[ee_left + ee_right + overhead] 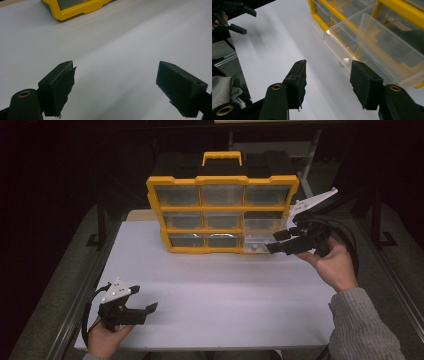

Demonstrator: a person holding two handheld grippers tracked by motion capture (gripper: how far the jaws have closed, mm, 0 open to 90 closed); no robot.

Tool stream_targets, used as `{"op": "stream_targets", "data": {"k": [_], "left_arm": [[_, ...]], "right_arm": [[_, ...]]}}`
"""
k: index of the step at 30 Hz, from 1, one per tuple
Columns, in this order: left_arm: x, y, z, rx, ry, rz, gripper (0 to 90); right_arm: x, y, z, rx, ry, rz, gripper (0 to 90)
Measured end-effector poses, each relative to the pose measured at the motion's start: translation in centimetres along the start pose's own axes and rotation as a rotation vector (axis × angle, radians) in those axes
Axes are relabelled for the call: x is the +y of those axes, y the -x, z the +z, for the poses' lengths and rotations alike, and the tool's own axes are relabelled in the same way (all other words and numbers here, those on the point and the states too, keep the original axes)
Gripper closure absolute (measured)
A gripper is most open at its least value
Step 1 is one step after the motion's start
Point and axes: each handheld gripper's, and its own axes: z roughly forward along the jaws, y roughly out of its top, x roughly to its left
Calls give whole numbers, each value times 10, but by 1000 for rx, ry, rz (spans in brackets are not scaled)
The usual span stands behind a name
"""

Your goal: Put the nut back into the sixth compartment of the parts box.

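Presently, the right tongs (280, 241), jaws apart and empty, are held just before the pulled-out bottom-right drawer (372, 42) of the organizer (222, 215) at the tabletop (220, 290) rear, whereas the left tongs (142, 309), likewise apart, are held well away.

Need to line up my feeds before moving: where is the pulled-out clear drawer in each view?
High view: clear drawer at the yellow organizer's lower right, by the right gripper.
Left gripper view: the drawer is out of frame.
Right gripper view: drawer upper right, beyond the fingers.
Shared landmark: the yellow organizer frame.
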Motion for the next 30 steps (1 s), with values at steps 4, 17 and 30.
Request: {"op": "stream_targets", "data": {"k": [4, 17, 30], "left_arm": [[0, 0, 0, -1, 3, 4, 145], [1, 1, 0, -3, 4, 2, 146], [4, 0, -1, -8, -15, 32, 148]], "right_arm": [[-9, -4, 3, 6, 7, 3, 430], [-36, -15, 23, 1, 13, -15, 343], [-59, -22, 47, 21, 1, -16, 287]]}}
